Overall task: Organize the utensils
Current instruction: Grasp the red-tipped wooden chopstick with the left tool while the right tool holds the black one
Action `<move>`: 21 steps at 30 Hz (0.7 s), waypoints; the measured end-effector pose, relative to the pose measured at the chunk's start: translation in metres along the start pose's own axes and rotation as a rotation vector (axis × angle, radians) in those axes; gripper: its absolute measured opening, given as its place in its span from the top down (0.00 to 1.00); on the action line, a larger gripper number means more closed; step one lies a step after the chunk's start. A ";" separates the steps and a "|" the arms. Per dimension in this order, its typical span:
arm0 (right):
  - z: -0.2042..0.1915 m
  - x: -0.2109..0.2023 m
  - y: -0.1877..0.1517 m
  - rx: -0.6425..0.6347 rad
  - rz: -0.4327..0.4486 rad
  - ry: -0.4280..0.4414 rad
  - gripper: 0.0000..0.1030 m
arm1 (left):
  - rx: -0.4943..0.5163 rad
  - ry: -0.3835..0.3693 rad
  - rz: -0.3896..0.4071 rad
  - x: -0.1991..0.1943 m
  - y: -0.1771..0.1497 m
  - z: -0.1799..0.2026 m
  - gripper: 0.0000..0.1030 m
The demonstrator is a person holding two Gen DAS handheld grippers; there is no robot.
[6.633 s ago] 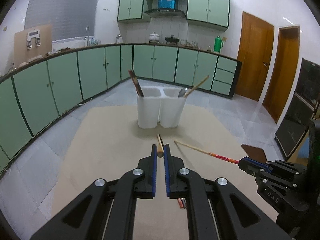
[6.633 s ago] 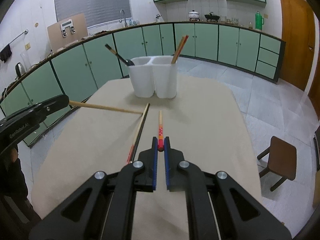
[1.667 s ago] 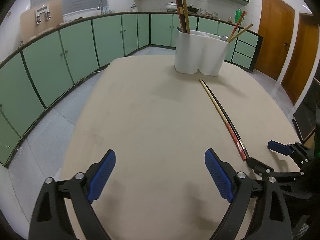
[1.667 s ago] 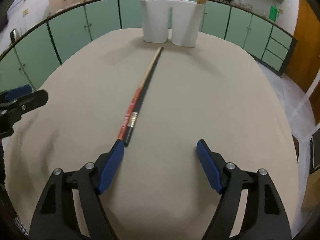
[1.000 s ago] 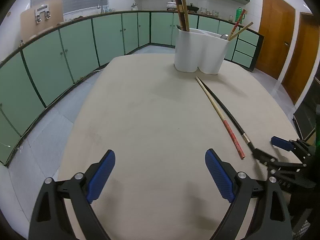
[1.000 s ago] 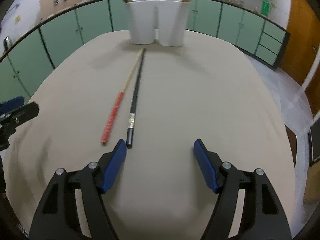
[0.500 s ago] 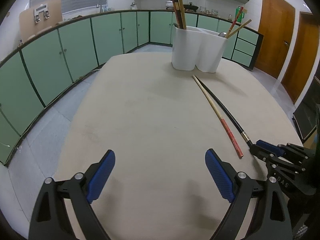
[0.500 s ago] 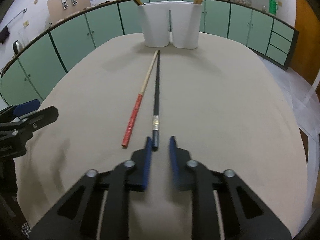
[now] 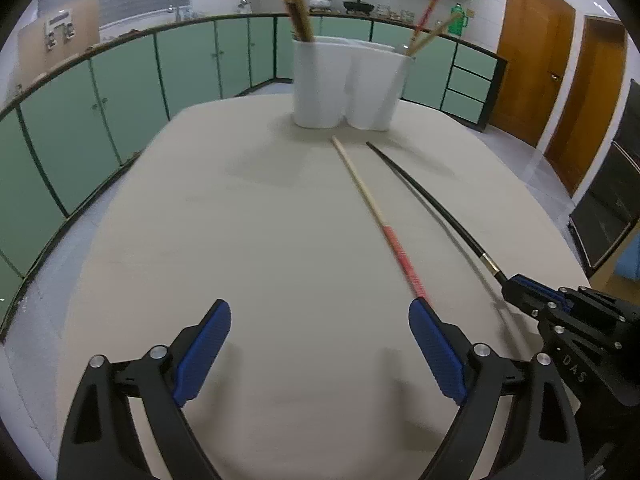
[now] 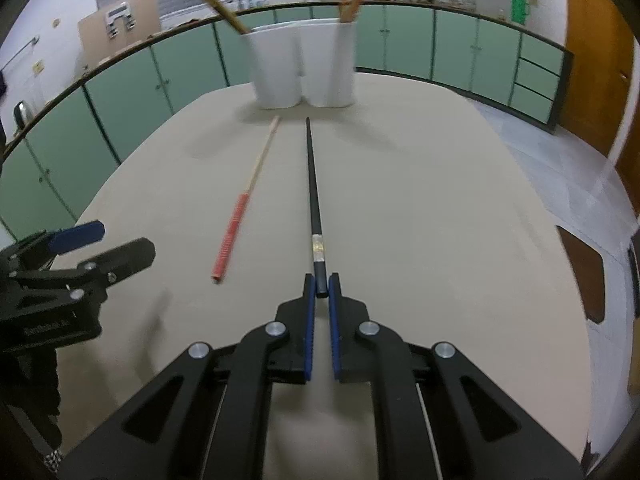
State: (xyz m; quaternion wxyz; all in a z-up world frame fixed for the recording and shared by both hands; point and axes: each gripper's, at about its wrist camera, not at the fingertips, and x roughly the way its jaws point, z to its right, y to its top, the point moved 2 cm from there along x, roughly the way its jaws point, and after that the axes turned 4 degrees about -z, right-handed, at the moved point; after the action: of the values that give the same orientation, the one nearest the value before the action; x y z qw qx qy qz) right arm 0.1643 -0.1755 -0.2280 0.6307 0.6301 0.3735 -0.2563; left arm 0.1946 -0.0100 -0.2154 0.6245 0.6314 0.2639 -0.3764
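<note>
The right hand-held gripper [image 10: 321, 286] has just closed on the near end of the black chopstick [image 10: 311, 184]; its long axis points to the white holder [image 10: 304, 68]. The left hand-held gripper [image 9: 320, 344], wide open, is nearer the red-handled chopstick [image 9: 380, 224], which lies on the beige tabletop [image 9: 240, 240] in a kitchen.

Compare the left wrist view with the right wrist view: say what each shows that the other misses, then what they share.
Only the left wrist view shows the left gripper's blue pads spread wide with bare table between them, and the two wooden doors.

Only the right wrist view shows the right gripper's pads clamped on the blunt end of the black chopstick, plus a brown stool beside the table.

Both show the white two-compartment holder with utensils standing in it, the red-handled chopstick lying loose, the beige table and green cabinets.
</note>
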 end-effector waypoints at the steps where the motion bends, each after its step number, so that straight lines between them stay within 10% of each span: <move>1: 0.004 -0.001 -0.001 0.011 0.000 -0.004 0.94 | 0.004 -0.007 -0.006 0.003 0.000 0.005 0.16; 11: 0.027 -0.004 -0.003 0.049 0.010 -0.005 0.94 | 0.040 -0.019 -0.043 0.024 -0.003 0.042 0.25; 21: 0.032 -0.005 -0.006 0.062 0.011 0.004 0.94 | 0.040 0.030 -0.040 0.030 -0.001 0.053 0.58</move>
State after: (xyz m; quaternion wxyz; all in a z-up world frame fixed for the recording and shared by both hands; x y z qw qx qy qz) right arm 0.1618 -0.2076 -0.2299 0.6115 0.6518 0.3633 -0.2631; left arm 0.2033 -0.0667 -0.2373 0.6002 0.6439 0.2782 -0.3844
